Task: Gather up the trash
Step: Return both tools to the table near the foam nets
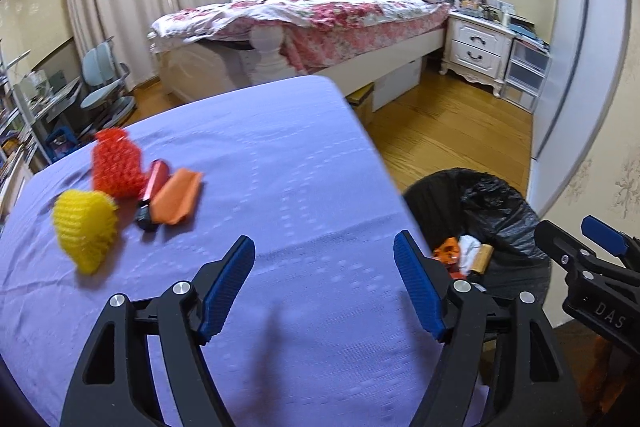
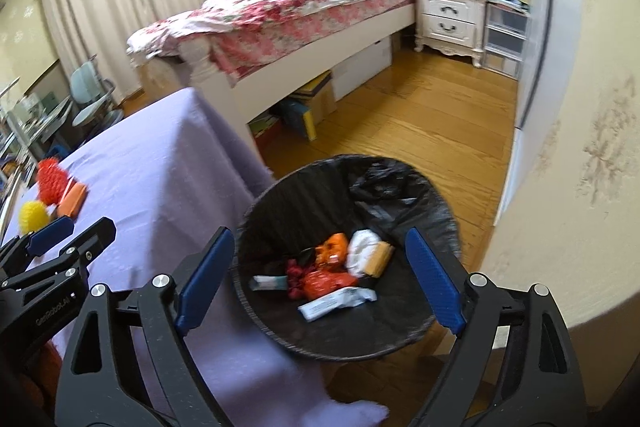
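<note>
On the counter, which has a lilac cloth over it, there's a little cluster of trash off to the far left: a red foam net sleeve, a yellow foam net sleeve just in front of it, an orange wrapper, and a small red-and-black item wedged between the red net and the wrapper, too blurry to name. Left gripper hovers over bare cloth, well apart from that pile, jaws spread wide with nothing in them. Right gripper hangs over the black-lined trash bin standing on the wood floor right beside the counter's edge, jaws also wide apart and empty. Inside the bin: orange wrappers, a crumpled white tissue, a tan block, a white packet. Behind it all is a bed with a floral cover and a white nightstand.
</note>
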